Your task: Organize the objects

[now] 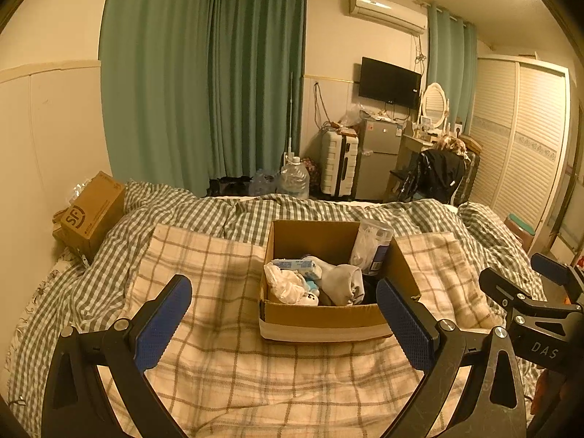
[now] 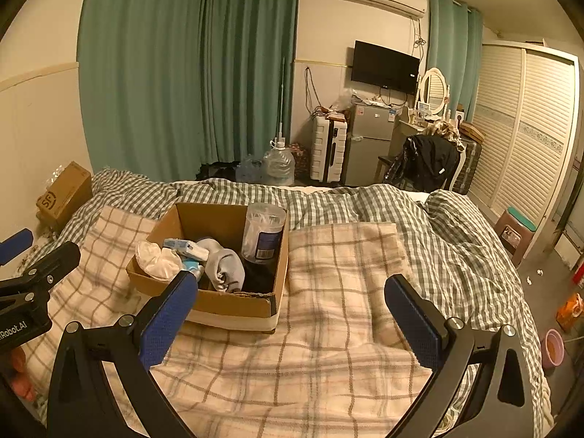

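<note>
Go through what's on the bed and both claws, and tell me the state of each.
Cardboard box: open-topped, full.
Cotton swab jar: upright, back right corner of the box.
Grey sock: rolled, in the box.
SF box: closed, tilted.
Left claw: open, empty.
Right claw: open, empty.

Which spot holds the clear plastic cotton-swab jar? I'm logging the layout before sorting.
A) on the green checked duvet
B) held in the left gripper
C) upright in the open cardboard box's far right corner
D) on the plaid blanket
C: the clear plastic cotton-swab jar stands upright in the far right corner of the open cardboard box, beside the grey sock.
</note>
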Motion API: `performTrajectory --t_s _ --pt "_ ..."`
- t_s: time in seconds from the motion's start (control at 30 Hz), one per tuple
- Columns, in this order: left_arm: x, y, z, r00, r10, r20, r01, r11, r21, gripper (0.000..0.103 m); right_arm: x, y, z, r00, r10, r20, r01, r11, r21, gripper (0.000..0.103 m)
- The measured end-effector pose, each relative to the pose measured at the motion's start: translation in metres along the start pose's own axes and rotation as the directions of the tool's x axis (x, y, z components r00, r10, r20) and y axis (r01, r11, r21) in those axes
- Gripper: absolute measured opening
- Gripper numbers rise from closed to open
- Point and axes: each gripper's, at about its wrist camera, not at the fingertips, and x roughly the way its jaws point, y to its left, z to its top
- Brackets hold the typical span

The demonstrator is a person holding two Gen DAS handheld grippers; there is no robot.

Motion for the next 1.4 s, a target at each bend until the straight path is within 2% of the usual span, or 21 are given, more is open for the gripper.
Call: performTrajectory --t_s 1.4 --pt "-0.0015 0.0013 -0.0041 0.999 0.037 -0.009 -0.037 0.999 0.004 0.103 0.0031 0.0019 -0.0057 1.000 -0.003 -0.016 0.003 1.000 0.005 0.103"
